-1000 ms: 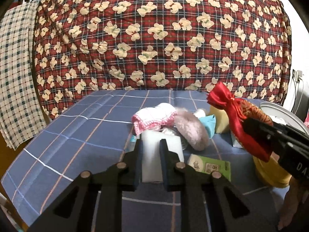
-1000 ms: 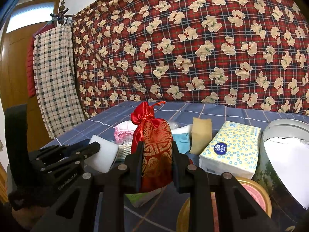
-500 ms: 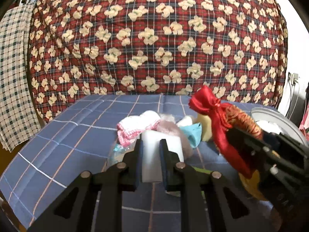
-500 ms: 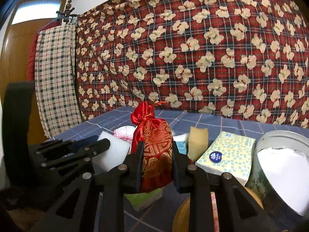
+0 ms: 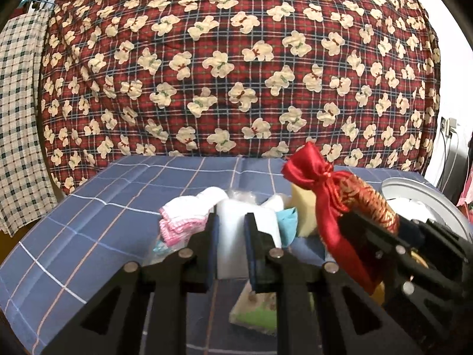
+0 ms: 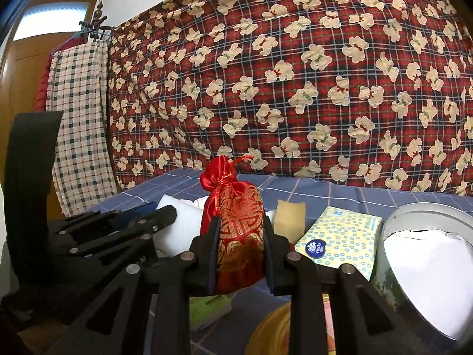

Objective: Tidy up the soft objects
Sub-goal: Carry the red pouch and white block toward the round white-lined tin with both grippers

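You are gripping a white sponge (image 5: 232,230) in your left gripper (image 5: 231,236), low in the centre of the left wrist view, while your right gripper (image 6: 240,245) is clamping a red pouch (image 6: 236,224) at the centre of its own view. Both are hanging above the blue cloth (image 5: 118,207). Neither is put away yet, I judge; the pink cloth (image 5: 183,222), yellow sponge (image 6: 289,222) and tissue pack (image 6: 340,236) are waiting beside the round tin (image 6: 393,227) at right.
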Tool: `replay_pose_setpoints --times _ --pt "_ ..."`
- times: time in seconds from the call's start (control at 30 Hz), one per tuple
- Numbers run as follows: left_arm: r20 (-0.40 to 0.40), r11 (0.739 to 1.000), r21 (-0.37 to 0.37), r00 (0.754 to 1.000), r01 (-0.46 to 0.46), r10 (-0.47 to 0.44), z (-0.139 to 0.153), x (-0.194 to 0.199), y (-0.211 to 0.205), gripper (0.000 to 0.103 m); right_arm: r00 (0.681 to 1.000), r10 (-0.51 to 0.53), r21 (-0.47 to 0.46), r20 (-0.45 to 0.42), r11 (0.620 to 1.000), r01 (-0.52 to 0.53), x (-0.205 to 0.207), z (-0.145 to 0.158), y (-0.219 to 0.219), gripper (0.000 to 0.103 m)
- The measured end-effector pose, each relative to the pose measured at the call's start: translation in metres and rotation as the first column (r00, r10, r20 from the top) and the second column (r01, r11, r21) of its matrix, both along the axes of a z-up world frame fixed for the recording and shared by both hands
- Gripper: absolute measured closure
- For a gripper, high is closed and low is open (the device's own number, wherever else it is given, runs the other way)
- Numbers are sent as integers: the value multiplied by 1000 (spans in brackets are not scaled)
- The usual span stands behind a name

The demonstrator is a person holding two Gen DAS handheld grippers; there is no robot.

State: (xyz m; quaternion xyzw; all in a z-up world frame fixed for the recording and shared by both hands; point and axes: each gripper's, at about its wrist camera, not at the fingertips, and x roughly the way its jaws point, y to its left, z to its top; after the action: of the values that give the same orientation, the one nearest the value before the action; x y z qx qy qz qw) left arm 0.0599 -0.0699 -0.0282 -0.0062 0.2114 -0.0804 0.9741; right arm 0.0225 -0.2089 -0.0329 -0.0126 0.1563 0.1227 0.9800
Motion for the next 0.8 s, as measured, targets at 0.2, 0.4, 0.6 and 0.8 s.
replay_pose_setpoints --times 0.2,0.4,0.6,0.8 --pt "33 1000 -4 999 -16 17 2 4 -10 88 999 -30 -4 19 1000 30 0 1 -7 75" --pt "32 1000 7 999 -19 19 -2 9 -19 88 998 -50 -16 36 999 50 -2 1 -11 75" --pt "60 1000 19 998 -17 16 0 3 -23 88 996 -74 -18 47 997 75 -4 2 -17 75" --pt "69 999 32 998 -11 9 2 3 -26 88 994 -103 -9 48 995 103 -5 3 -27 75"
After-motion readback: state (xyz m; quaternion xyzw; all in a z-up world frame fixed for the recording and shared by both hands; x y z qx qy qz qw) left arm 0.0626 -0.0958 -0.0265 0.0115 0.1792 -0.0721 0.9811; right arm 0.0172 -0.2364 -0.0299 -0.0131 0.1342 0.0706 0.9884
